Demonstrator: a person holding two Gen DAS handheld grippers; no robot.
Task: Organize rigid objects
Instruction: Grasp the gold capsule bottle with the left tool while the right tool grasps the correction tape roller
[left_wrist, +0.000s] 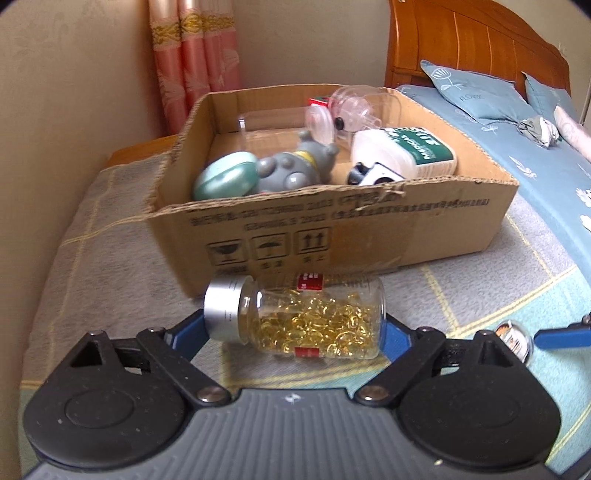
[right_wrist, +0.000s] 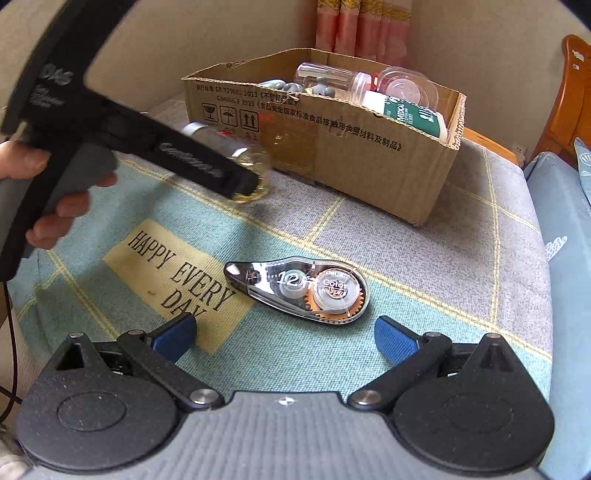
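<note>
Capsule bottle (left_wrist: 314, 319) between left hand-held gripper (left_wrist: 295, 332) fingers

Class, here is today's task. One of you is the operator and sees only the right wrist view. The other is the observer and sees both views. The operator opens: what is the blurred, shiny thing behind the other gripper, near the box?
Observer: A clear bottle of golden capsules with a silver cap, lying sideways.
Operator: Is it gripped?
Observer: Yes. The left gripper has one blue pad against the cap and the other against the base.
Operator: What fills the cardboard box's left end?
Observer: A round teal case, leaning against a gray toy.
</note>
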